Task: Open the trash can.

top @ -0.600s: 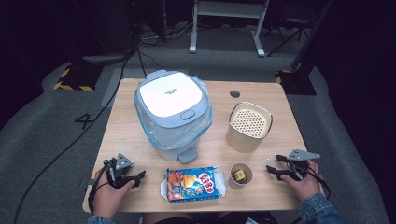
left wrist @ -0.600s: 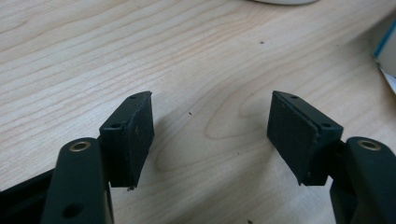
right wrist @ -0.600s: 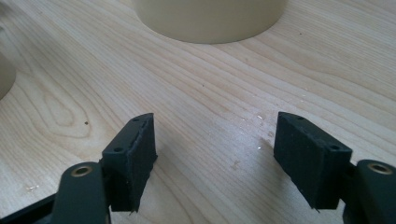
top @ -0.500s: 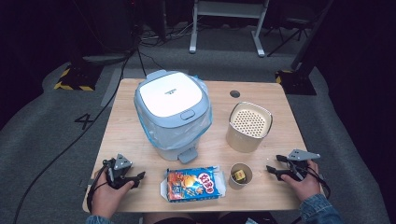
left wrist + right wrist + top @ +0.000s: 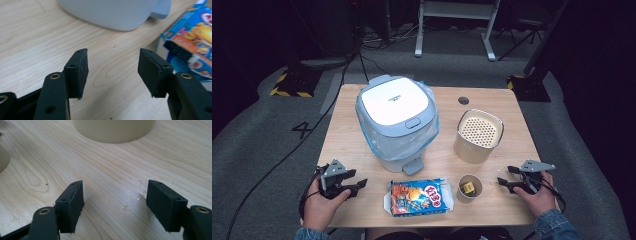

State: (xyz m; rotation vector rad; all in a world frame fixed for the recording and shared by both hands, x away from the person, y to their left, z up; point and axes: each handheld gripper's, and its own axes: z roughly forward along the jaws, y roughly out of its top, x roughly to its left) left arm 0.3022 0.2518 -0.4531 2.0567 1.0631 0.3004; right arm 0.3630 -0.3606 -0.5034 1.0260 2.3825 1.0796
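Note:
A pale blue pedal bin (image 5: 396, 120) with a white lid and a plastic liner stands mid-table; its base (image 5: 112, 12) fills the top of the left gripper view. In front of it lies a colourful snack box (image 5: 418, 197), also at the right edge of the left gripper view (image 5: 192, 42). A small paper cup (image 5: 470, 188) holds something yellow. A cream perforated-top container (image 5: 478, 135) stands at the right, its base (image 5: 113, 130) ahead of the right jaws. My left gripper (image 5: 358, 185) rests open near the front left edge, empty (image 5: 112, 72). My right gripper (image 5: 503, 177) rests open at the front right, empty (image 5: 115, 202).
The wooden table (image 5: 347, 130) has bare room along its left side and far right corner. A dark grommet hole (image 5: 463, 100) sits at the back. Cables and a stand's legs (image 5: 452, 30) lie on the grey floor beyond.

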